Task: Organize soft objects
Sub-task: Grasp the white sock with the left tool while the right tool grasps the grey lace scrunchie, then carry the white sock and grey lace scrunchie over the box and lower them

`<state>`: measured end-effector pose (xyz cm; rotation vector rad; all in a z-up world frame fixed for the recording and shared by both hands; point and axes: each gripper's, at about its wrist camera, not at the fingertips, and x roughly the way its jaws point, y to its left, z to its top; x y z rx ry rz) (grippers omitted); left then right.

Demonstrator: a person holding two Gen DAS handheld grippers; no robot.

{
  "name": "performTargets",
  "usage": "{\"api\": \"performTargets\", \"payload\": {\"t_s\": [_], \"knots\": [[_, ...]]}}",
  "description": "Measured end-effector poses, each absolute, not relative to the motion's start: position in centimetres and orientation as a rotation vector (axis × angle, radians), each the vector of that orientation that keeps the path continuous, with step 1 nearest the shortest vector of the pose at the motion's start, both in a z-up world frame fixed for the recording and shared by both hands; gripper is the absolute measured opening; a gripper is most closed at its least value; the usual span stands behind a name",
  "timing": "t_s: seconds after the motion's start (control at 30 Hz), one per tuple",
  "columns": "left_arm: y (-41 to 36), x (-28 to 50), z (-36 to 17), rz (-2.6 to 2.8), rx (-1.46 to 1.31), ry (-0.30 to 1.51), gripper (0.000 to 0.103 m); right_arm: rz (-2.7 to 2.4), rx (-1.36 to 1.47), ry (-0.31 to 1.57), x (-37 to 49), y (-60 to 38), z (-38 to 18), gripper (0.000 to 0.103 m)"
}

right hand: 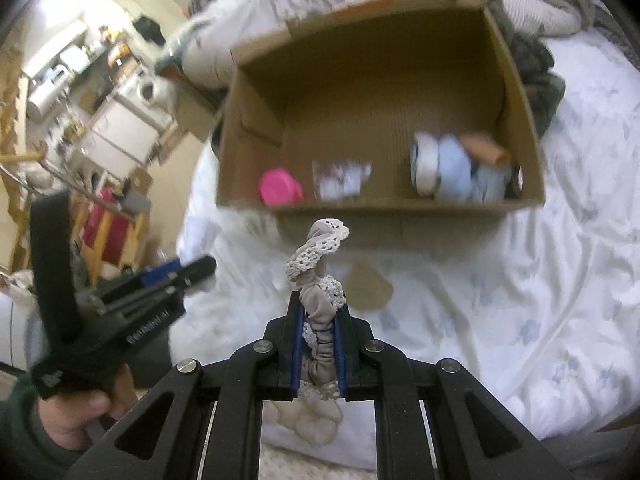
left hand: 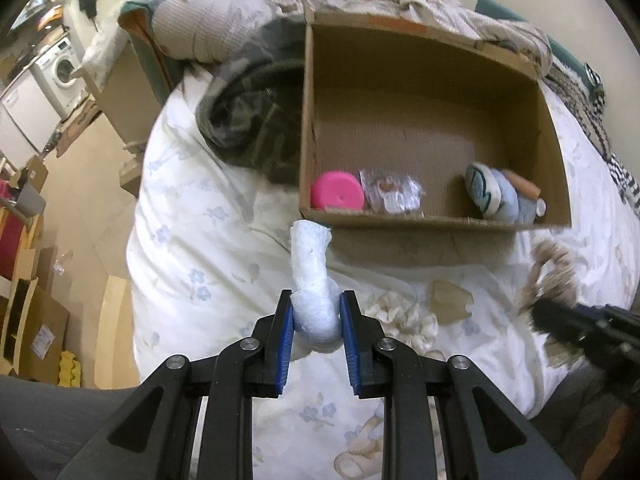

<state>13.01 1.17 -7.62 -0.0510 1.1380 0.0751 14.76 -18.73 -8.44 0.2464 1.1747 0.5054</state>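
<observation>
Left hand-held gripper (left hand: 317,312): black frame, blue ribbed pads, clamped on a rolled white-and-pale-blue terry cloth (left hand: 314,280). Cloth is soft, nubbly, tube-shaped, bent at the grip, its free end rising toward the front edge of the box.

Right hand-held gripper (right hand: 319,320): same build, clenched on a grey gathered scrunchie (right hand: 318,280) edged with cream crochet lace; fabric is ruched and twisted, its top loop standing above the pads.

Cardboard box (left hand: 424,222): brown corrugated, open-topped, rectangular, resting on the bed just ahead of both grippers. Contents along its near wall: pink round plastic lid (left hand: 337,195), smooth and disc-shaped; clear crinkled plastic packet (left hand: 390,196); pale blue and white plush items (left hand: 500,196), rounded and padded, with a tan cylinder (left hand: 522,186) against them.

Bed sheet (left hand: 208,240): white cotton, faint blue flower print, wrinkled. Cream ruffled scrunchie (left hand: 404,316) lies on it, near the left gripper.
</observation>
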Motion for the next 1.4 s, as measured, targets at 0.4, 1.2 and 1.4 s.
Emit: {"api": "performTargets", "payload": {"t_s": [0.4, 1.2, 1.4], "knots": [[0.0, 13.9, -2.0, 0.024, -0.006, 0.953, 0.02, 0.493, 0.4, 0.932, 15.0, -22.5, -3.7, 0.015], [-1.3, 23.2, -4.8, -0.002, 0.056, 0.972, 0.021, 0.466, 0.449, 1.017, 23.6, -23.6, -6.8, 0.015], [-1.5, 23.8, -5.2, -0.042, -0.011, 0.993, 0.021, 0.469, 0.426, 1.045, 24.0, -22.9, -7.8, 0.015]]}}
